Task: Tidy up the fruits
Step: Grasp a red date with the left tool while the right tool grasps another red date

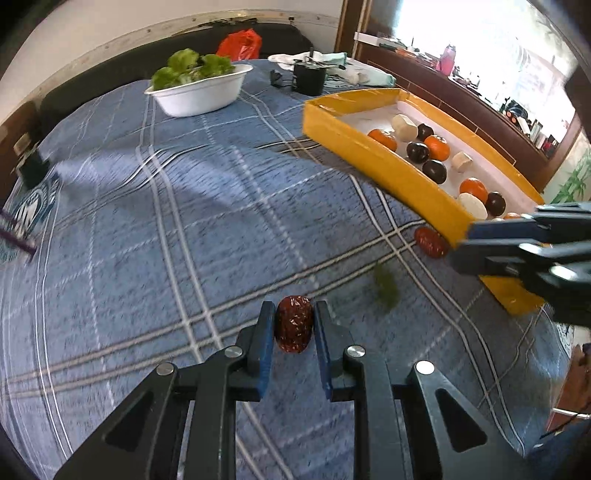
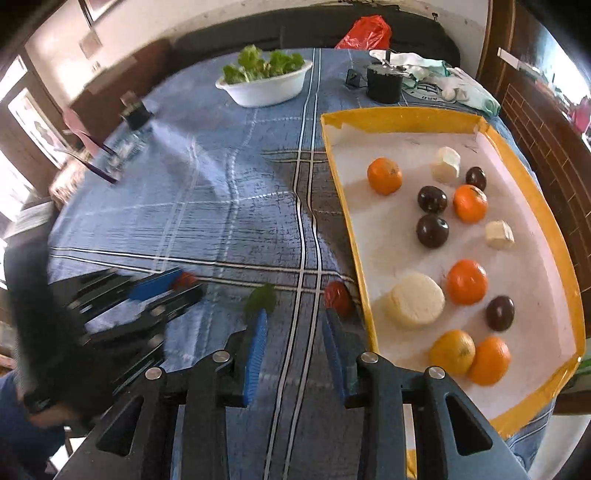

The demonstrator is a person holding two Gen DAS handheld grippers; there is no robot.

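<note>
My left gripper is shut on a wrinkled red date just above the blue checked cloth; it also shows in the right wrist view, blurred. A second red date lies on the cloth against the yellow tray's near wall; in the right wrist view this date sits just ahead of my right gripper, which is open and empty. The tray holds oranges, dark round fruits and pale pieces. A green leaf lies at the right gripper's left fingertip.
A white bowl of lettuce stands at the table's far side, also in the right wrist view. A black cup, white cloths and a red bag are behind the tray. A small dark box sits far left.
</note>
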